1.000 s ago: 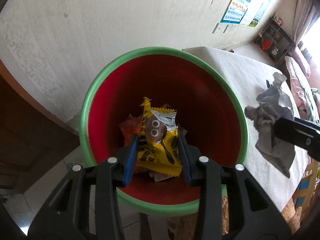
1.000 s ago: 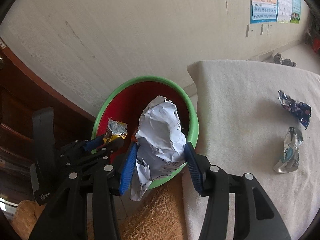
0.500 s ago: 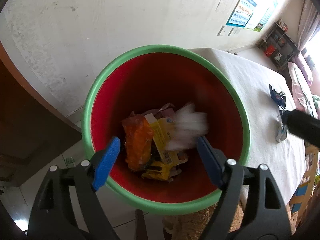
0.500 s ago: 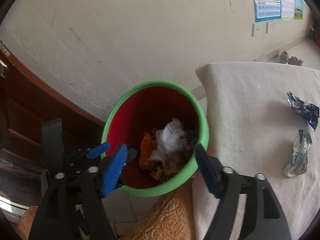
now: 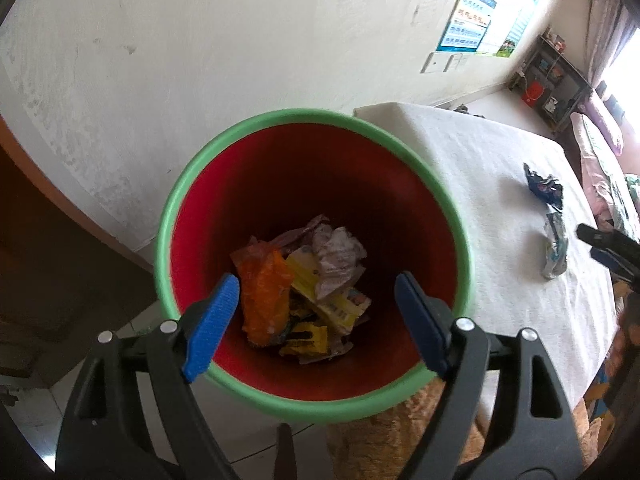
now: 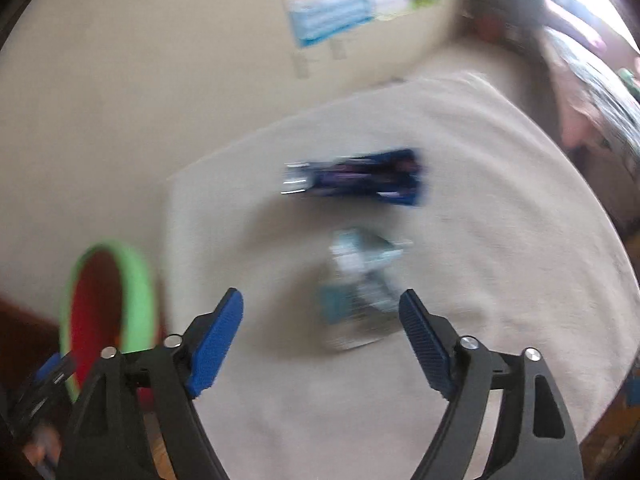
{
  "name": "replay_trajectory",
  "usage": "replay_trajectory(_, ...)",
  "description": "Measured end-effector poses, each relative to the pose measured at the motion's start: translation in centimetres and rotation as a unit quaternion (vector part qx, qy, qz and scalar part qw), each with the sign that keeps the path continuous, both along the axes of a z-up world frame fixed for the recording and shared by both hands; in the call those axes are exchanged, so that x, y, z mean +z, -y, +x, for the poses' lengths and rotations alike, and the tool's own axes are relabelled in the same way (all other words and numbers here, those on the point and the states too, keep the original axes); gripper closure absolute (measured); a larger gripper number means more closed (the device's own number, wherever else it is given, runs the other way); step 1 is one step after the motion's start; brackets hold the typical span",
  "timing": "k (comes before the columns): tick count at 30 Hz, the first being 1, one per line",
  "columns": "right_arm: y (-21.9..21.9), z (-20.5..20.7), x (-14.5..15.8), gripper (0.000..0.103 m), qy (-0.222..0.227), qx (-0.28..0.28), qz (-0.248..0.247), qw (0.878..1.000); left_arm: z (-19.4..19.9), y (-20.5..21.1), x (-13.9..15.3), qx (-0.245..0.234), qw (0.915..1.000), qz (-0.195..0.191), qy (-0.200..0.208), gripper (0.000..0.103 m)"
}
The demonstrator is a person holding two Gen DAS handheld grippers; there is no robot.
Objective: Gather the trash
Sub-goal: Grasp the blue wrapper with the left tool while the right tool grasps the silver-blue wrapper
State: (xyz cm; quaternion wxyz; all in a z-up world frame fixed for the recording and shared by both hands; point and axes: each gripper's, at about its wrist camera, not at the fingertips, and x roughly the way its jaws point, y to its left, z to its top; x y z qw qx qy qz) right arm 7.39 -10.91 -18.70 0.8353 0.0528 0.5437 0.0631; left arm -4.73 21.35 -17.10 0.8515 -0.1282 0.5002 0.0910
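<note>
A red bin with a green rim (image 5: 200,184) stands on the floor by the table. It holds a yellow wrapper (image 5: 320,292), an orange wrapper (image 5: 264,292) and crumpled white paper (image 5: 340,252). My left gripper (image 5: 316,320) is open and empty above the bin. My right gripper (image 6: 320,332) is open and empty over the white cloth table (image 6: 500,200), just before a silver-blue wrapper (image 6: 360,288). A dark blue wrapper (image 6: 360,176) lies beyond it. Both wrappers also show in the left wrist view, the dark blue wrapper (image 5: 544,188) and the silver one (image 5: 556,248). The right wrist view is blurred.
A pale wall with a poster (image 5: 472,20) rises behind the bin and table. A dark wooden door (image 5: 40,240) is at the left. A shelf (image 5: 556,76) stands at the far right. The bin (image 6: 104,312) sits left of the table's edge.
My left gripper opened and dropped the yellow wrapper into the bin. My right gripper opened, dropped the crumpled paper into the bin, then swung right over the table toward the two wrappers.
</note>
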Motion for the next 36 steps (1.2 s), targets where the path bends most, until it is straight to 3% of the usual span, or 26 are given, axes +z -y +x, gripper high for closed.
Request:
replay_trajectory(4, 0.4, 1.9, -2.9, 0.023, -0.043, 0.003, 0.008, 0.999, 1.0, 2.6, 0.8, -0.033, 0.9994, 0.006, 0.004, 0.025)
replay_trajectory(6, 0.3, 2.4, -4.2, 0.032, -0.059, 0.011, 0.013, 0.998, 1.8, 4.5, 1.5, -0.054, 0.9985, 0.005, 0.010, 0.025)
replay_trajectory(7, 0.4, 2.6, -4.7, 0.044, -0.068, 0.015, 0.014, 0.997, 2.2, 5.2, 1.8, -0.061, 0.9980, 0.005, 0.012, 0.025)
replay_trajectory(10, 0.9, 1.3, -3.9, 0.058, -0.053, 0.031, 0.028, 0.998, 4.1, 9.0, 2.9, -0.109, 0.9936, 0.011, 0.026, 0.025)
replay_trajectory(14, 3.2, -2.5, -2.3, 0.059, -0.031, 0.046, 0.034, 0.998, 7.4, 15.2, 3.7, -0.184, 0.9814, 0.021, 0.048, 0.025)
replay_trajectory(18, 6.4, -6.3, -2.0, 0.059, -0.032, 0.021, 0.048, 0.998, 11.1, 20.9, 3.1, -0.241, 0.9682, 0.026, 0.061, 0.025)
replay_trajectory(22, 8.7, -7.9, -1.0, 0.058, -0.023, 0.001, 0.059, 0.998, 15.9, 26.4, 0.5, -0.284, 0.9546, 0.081, 0.035, 0.026)
replay_trajectory(24, 10.0, -7.9, -0.6, 0.058, -0.017, -0.010, 0.070, 0.997, 17.6, 27.6, -0.5, -0.287, 0.9529, 0.096, 0.021, 0.030)
replay_trajectory(27, 11.2, -7.9, 0.1, 0.058, -0.011, -0.020, 0.077, 0.997, 20.0, 29.0, -2.3, -0.284, 0.9535, 0.100, -0.013, 0.050)
replay_trajectory(29, 11.6, -7.9, 0.4, 0.058, -0.008, -0.023, 0.081, 0.996, 20.9, 29.9, -3.3, -0.290, 0.9498, 0.110, -0.039, 0.080)
replay_trajectory(31, 11.8, -8.1, 0.6, 0.057, -0.005, -0.024, 0.082, 0.996, 20.9, 30.2, -3.5, -0.295, 0.9475, 0.114, -0.046, 0.095)
replay_trajectory(36, 12.5, -8.4, 0.4, 0.057, -0.009, -0.031, 0.094, 0.995, 18.3, 29.5, -2.6, -0.300, 0.9476, 0.102, -0.043, 0.098)
